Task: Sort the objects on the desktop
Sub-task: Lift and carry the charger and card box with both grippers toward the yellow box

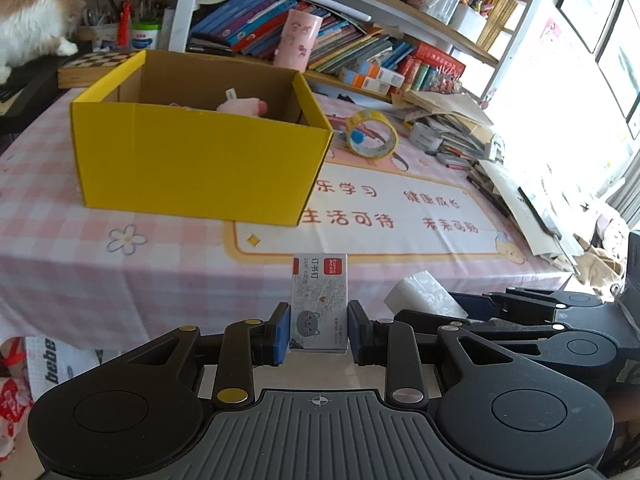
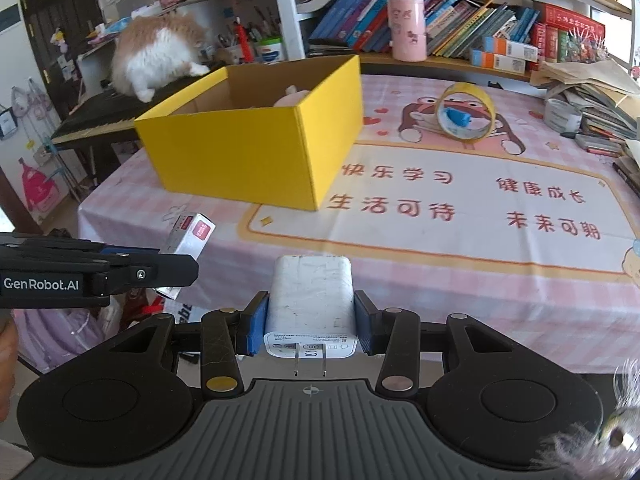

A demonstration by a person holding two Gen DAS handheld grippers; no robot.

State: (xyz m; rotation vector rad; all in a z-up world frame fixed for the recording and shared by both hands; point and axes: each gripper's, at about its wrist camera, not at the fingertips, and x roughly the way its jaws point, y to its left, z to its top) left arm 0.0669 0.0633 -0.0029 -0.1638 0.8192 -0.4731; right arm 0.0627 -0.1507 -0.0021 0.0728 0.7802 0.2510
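One pink checked tablecloth (image 2: 440, 296) below crowded bookshelves (image 2: 460, 28), perhaps sunlit.

Take the box (image 2: 256, 148) as your landmark: it stands on the worktop (image 2: 440, 272), a soft toy (image 2: 294, 98) inside. Tape roll (image 2: 466, 114) right of the box. Cat (image 2: 156, 56) behind its left corner. Bookshelf (image 2: 460, 28) behind.

Yellow box (image 1: 200, 168): matt cardboard; charger (image 2: 310, 300): scuffed white plastic; tape roll (image 2: 466, 114): glossy.
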